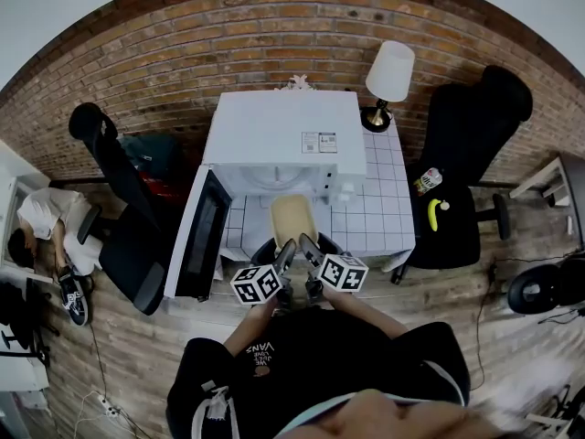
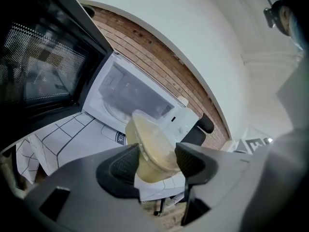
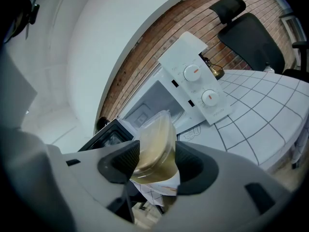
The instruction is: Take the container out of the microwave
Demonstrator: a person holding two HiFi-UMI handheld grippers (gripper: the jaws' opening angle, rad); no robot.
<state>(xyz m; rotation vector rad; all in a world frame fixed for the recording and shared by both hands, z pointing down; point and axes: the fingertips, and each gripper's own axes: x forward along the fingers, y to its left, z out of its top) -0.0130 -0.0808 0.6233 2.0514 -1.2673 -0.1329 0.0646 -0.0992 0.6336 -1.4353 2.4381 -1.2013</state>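
Head view first: the container (image 1: 292, 216) was out of the microwave (image 1: 283, 140), sitting over the front part of the white tiled counter (image 1: 384, 199) just ahead of the open cavity. The door (image 1: 206, 236) hung wide open to the left. The left claw (image 1: 286, 250) and right claw (image 1: 307, 247) both reached onto the tub's near end, side by side. Couldn't tell from up there if the tub was touching the counter or not.

Left gripper view: the jaws stood pretty wide, but both pads were pressed against the sides of the tub, so it was clamped on it. It's a clear plastic tub with a clear lid on top, filled most of the way with some pale yellowish-tan stuff, no idea what exactly. The empty cavity sat behind it.

Right gripper view: same deal, the pads were squeezing the same tub from either side, lid on, with the same beige filling showing through the wall.
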